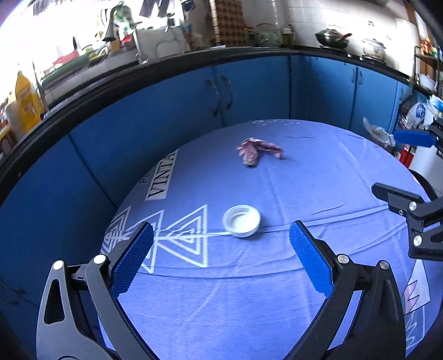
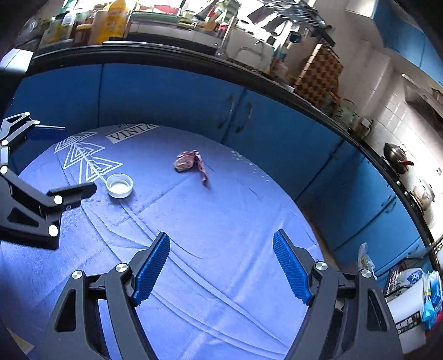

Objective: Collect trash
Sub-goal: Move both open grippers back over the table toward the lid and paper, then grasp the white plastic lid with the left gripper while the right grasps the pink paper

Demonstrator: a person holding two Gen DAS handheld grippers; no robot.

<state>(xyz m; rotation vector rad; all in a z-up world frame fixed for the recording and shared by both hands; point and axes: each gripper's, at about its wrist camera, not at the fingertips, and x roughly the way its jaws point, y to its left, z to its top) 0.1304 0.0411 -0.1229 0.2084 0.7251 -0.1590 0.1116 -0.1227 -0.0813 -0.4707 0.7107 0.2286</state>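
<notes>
Where cloth (image 1: 249,277) shows, "VINTA" lettering (image 1: 163,180), white cap (image 1: 241,220) nearby

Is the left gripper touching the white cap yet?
Apart. The left wrist view shows the white cap on blue cloth ahead of the open left gripper, clear of both fingers.

A round table (image 1: 249,290) has a blue cloth (image 2: 221,221) with white triangles and letters on it. Behind it runs a long row of blue cupboards (image 1: 166,110) with dark handles. A black counter (image 2: 166,55) goes along the top and bends round the corner. Bottles (image 2: 83,25) and a yellow jug (image 1: 25,102) stand on it. A sink (image 2: 249,52) and tap sit under bright window light. A wok (image 1: 331,38) and a kettle (image 1: 373,48) rest by the white tiled wall (image 1: 304,13). Bags (image 2: 415,282) lie on the floor.
</notes>
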